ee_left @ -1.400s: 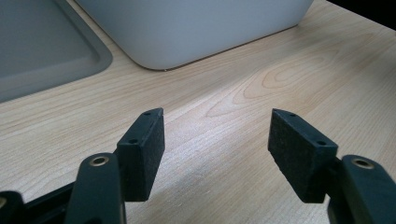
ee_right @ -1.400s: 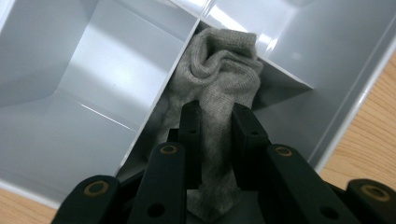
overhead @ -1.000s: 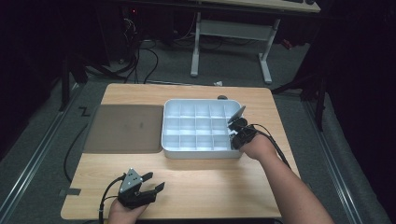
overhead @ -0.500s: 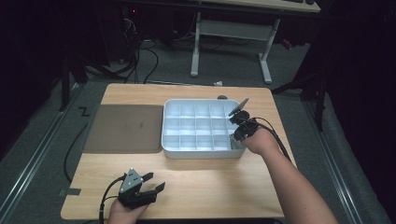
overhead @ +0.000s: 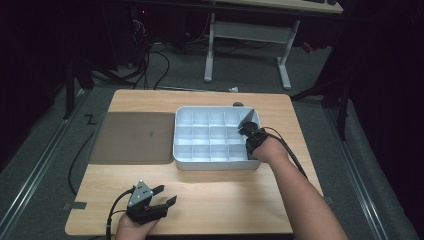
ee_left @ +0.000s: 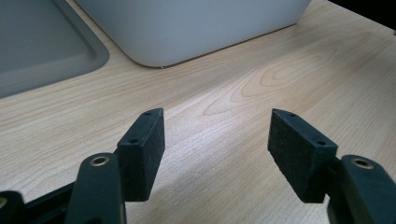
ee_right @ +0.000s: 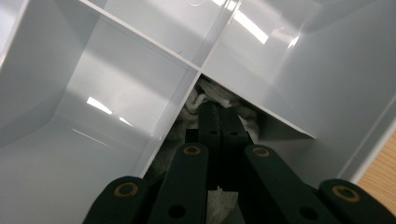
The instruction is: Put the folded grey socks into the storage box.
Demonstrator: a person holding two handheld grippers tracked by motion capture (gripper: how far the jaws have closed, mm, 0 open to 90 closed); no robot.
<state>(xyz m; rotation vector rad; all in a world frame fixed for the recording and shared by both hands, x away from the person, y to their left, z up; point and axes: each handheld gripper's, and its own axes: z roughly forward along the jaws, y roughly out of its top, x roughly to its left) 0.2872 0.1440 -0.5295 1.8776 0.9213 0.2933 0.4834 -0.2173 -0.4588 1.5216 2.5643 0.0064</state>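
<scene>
A: At the right edge of the white compartment tray [overhead: 216, 161], what do your right jaws do?

B: My right gripper [overhead: 248, 131] reaches down into a compartment along the tray's right side. In the right gripper view its jaws have just been closing and now stand pressed together, pad to pad, with a crumpled white cloth [ee_right: 198, 100] around and under their tips. The cloth lies in that compartment, tucked against the divider walls; I cannot tell whether any fold of it is pinched between the pads.

A: And the left?

B: My left gripper [overhead: 159, 196] rests low over the near left part of the wooden bench [overhead: 235, 195], well apart from the tray. In the left gripper view its jaws are spread wide with bare wood between them; they grasp nothing.

A: What lies beside the tray?

B: A flat grey mat [overhead: 132, 137] lies on the bench, its right edge just beside the tray's left wall. In the left gripper view both show ahead of my spread jaws: the mat's rounded corner at upper left, the tray's curved white corner at the top.

A: How does the tray sit?

B: Flat on the bench, right of centre, its visible compartments bare apart from the one holding the cloth.
</scene>
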